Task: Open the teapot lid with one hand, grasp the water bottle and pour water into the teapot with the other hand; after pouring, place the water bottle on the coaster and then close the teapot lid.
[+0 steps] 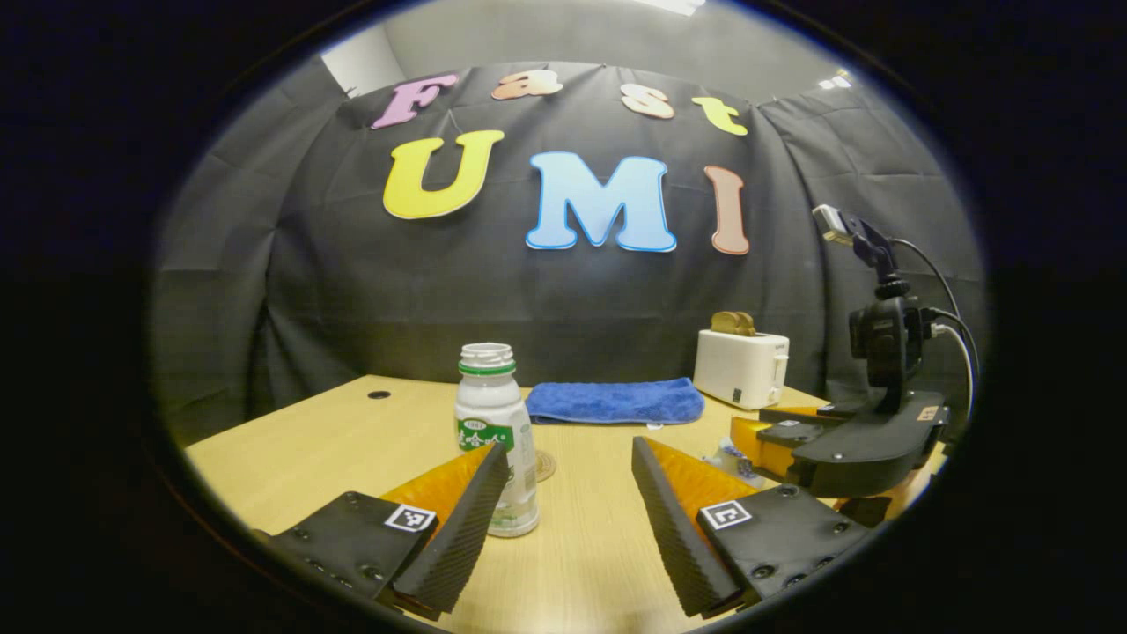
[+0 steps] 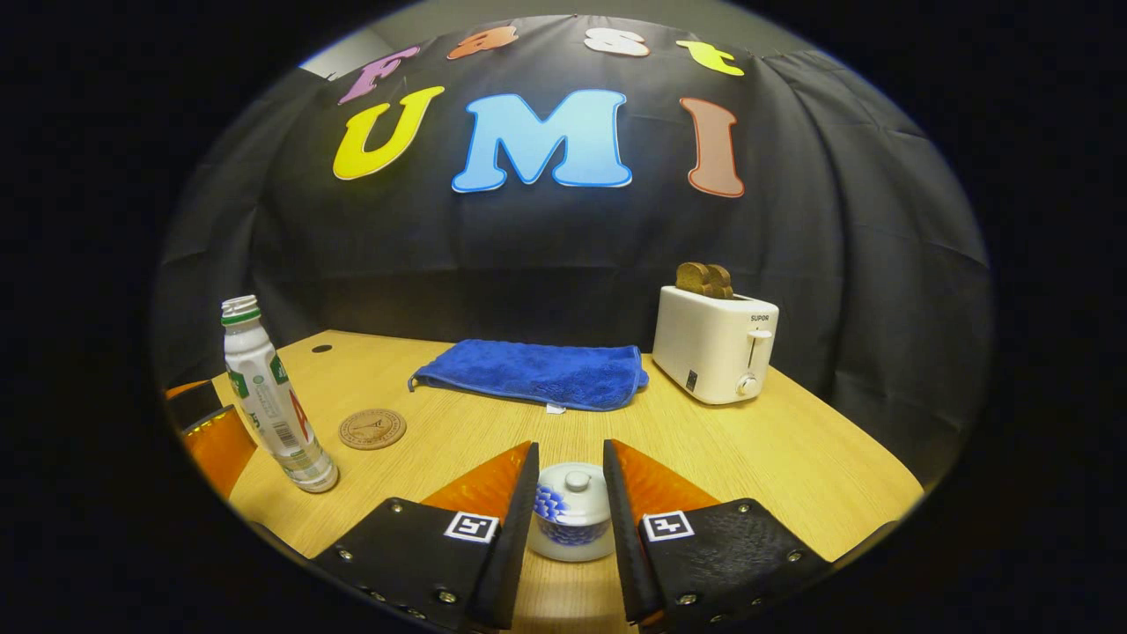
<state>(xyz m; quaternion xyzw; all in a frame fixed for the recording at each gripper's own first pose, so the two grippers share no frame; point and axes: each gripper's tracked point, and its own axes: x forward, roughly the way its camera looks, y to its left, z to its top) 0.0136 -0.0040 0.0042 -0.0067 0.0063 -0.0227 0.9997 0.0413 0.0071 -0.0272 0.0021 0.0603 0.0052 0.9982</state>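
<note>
A white, uncapped water bottle [image 1: 496,440] with a green label stands on the table, just beyond my left gripper's left fingertip. My left gripper [image 1: 568,493] is open and holds nothing. In the right gripper view the bottle [image 2: 268,396] stands at the left, and the round brown coaster [image 2: 372,429] lies on the table beside it. A small white and blue teapot [image 2: 570,528] sits between the fingers of my right gripper [image 2: 570,458]. Its lid [image 2: 577,489] is on, and both fingers press against the lid's sides. The right gripper [image 1: 775,445] also appears at the right of the left gripper view.
A folded blue towel [image 2: 537,374] lies at the back middle of the wooden table [image 2: 792,458]. A white toaster [image 2: 715,352] with bread in it stands at the back right. The table edge runs close on the right. The left gripper [image 2: 211,436] shows at the far left.
</note>
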